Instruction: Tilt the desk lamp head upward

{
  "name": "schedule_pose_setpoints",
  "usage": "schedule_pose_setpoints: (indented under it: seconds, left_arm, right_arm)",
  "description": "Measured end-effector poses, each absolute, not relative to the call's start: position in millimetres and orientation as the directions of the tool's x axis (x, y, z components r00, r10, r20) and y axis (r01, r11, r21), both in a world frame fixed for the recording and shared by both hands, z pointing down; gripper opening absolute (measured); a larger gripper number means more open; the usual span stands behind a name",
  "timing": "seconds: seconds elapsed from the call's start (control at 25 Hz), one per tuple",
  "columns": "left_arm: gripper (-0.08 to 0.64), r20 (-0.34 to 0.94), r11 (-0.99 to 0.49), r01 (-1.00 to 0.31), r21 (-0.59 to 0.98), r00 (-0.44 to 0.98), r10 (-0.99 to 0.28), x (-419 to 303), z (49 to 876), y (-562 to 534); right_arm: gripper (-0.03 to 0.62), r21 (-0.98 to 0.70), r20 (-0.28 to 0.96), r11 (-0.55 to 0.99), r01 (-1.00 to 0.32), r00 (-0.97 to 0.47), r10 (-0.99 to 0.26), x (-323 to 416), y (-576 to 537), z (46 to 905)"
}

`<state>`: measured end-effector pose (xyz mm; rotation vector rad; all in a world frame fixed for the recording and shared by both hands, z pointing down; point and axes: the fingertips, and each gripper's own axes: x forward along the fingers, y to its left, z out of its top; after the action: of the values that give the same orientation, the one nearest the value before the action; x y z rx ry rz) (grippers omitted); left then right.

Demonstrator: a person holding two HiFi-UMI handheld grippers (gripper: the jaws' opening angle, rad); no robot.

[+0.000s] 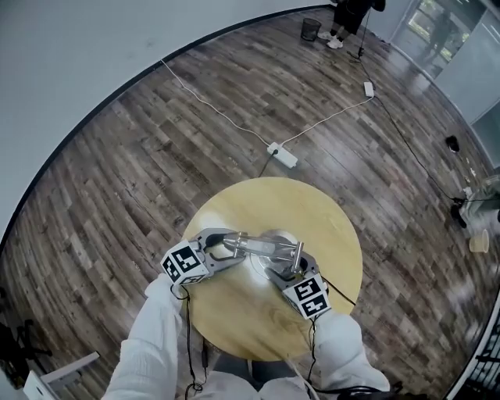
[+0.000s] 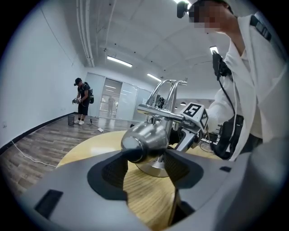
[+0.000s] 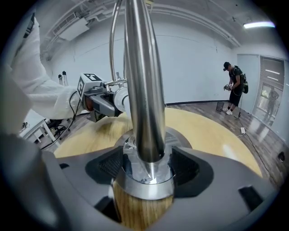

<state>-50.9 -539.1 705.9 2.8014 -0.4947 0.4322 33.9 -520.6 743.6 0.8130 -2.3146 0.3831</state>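
A chrome desk lamp stands on the round wooden table (image 1: pixel 258 199). Its head (image 2: pixel 142 140) lies between the pads of my left gripper (image 2: pixel 146 166), which press on both its sides. From above, the left gripper (image 1: pixel 233 248) reaches in from the left and the lamp's arm (image 1: pixel 269 244) runs right to the post. My right gripper (image 3: pixel 146 164) straddles the upright post (image 3: pixel 142 90) just above the round base (image 3: pixel 146 188). Its jaws stand open, with a gap on each side of the post. In the head view the right gripper (image 1: pixel 283 269) comes in from the lower right.
A white power strip (image 1: pixel 283 155) with cables lies on the wood floor beyond the table. A person (image 1: pixel 344 16) stands far off by a dark bin (image 1: pixel 310 29). The same person (image 2: pixel 82 101) shows in the left gripper view. Equipment lies along the right edge.
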Motion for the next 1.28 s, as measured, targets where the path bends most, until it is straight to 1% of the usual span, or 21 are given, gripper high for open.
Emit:
schedule_pose_setpoints:
  seconds: [0.24,0.4,0.8,1.12,1.28]
  left_arm:
    - [0.252,0.315,-0.894,-0.394,0.214,0.894,-0.318,-58,700,-539]
    - [0.252,0.347,-0.889,-0.416,0.19,0.876,-0.336,-65,695,-537]
    - [0.252,0.356,-0.87,-0.479,0.119,0.838,-0.413,-91,667,-530]
    - [0.249,0.306,-0.847,-0.529,0.048,0.815,-0.492,-119,610,-521]
    - [0.25,0.249,-0.821,-0.571,0.019,0.797,-0.549,-128,558,-518]
  right_arm:
    - [0.321,-0.058,0.656,0.757,-0.651,-0.596,-0.463,35,-523,743]
    - [0.321,-0.055,0.667,0.758,-0.649,-0.589,-0.456,37,-523,744]
    - [0.321,-0.062,0.71,0.776,-0.628,-0.574,-0.407,37,-520,746]
    - [0.321,-0.059,0.718,0.784,-0.618,-0.572,-0.397,36,-518,744]
    - [0.321,-0.059,0.727,0.785,-0.616,-0.566,-0.389,35,-515,742]
